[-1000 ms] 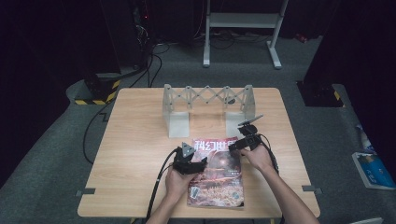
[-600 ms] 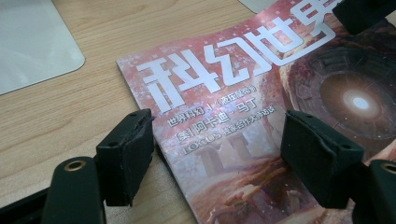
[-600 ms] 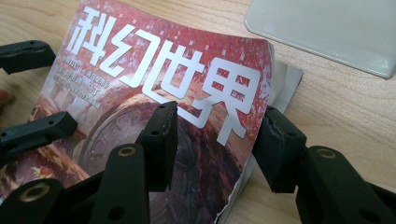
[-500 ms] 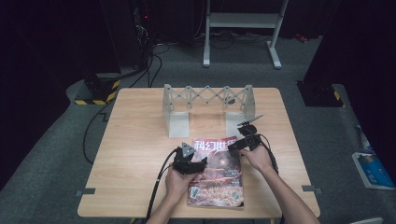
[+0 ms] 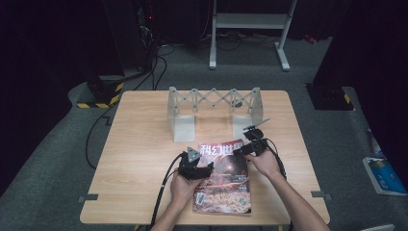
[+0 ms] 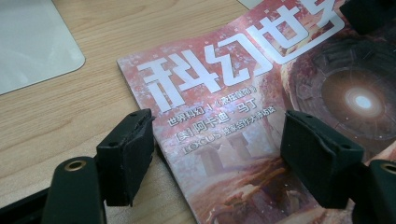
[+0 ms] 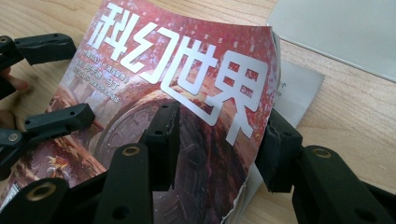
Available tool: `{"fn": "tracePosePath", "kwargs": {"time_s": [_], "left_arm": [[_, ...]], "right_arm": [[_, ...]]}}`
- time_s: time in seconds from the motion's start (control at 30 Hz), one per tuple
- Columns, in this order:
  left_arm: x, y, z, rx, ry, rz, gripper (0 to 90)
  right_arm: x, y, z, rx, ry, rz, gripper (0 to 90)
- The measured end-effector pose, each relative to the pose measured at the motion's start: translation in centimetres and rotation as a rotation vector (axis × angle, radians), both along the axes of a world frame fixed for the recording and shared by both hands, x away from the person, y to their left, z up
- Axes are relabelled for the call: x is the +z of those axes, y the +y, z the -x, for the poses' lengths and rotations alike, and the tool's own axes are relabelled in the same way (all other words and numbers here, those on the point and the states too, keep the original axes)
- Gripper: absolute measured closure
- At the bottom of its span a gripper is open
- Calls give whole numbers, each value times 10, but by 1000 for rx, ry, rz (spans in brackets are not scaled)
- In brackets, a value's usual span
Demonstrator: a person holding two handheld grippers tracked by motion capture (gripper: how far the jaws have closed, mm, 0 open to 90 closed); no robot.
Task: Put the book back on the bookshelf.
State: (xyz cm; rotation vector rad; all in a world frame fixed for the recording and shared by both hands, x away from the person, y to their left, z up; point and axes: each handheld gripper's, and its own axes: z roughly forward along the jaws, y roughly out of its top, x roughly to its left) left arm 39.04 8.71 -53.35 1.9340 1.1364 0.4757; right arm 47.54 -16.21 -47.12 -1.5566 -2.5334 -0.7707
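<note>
A magazine with a red cover and large white characters lies flat near the table's front edge. My left gripper is open and straddles its left edge, one jaw on the wood and the other on the cover. My right gripper is at the top right corner. Its jaws have just been closing and still stand apart. The cover bows up between them, lifted off the pale page beneath. The left gripper also appears at the left of the right gripper view.
A grey scissor-lattice rack on two flat grey feet stands across the back of the wooden table, just beyond the magazine. One foot lies close to the right gripper. Cables trail off the table's front edge.
</note>
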Motion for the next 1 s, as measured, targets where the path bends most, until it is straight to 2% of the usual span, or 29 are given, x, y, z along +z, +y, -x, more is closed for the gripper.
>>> {"fn": "tracePosePath", "kwargs": {"time_s": [0.37, 0.43, 0.63, 0.77, 0.83, 1.0], "left_arm": [[0, 0, 0, -2, -1, 1, 258], [0, 0, -1, -4, -1, 2, 257], [0, 1, -1, -5, 1, 3, 256], [0, 1, -1, -9, 2, 3, 253], [0, 1, -2, -14, 4, 4, 249], [1, 2, -3, -29, 14, 0, 241]], "right_arm": [[0, 7, 3, 20, -23, 27, 541], [0, 8, 3, 25, -29, 30, 568], [2, 13, 3, 54, -47, 81, 661], [2, 10, 1, 64, -54, 83, 755], [2, 10, 1, 54, -46, 65, 801], [6, 10, 3, 88, -74, 54, 843]]}}
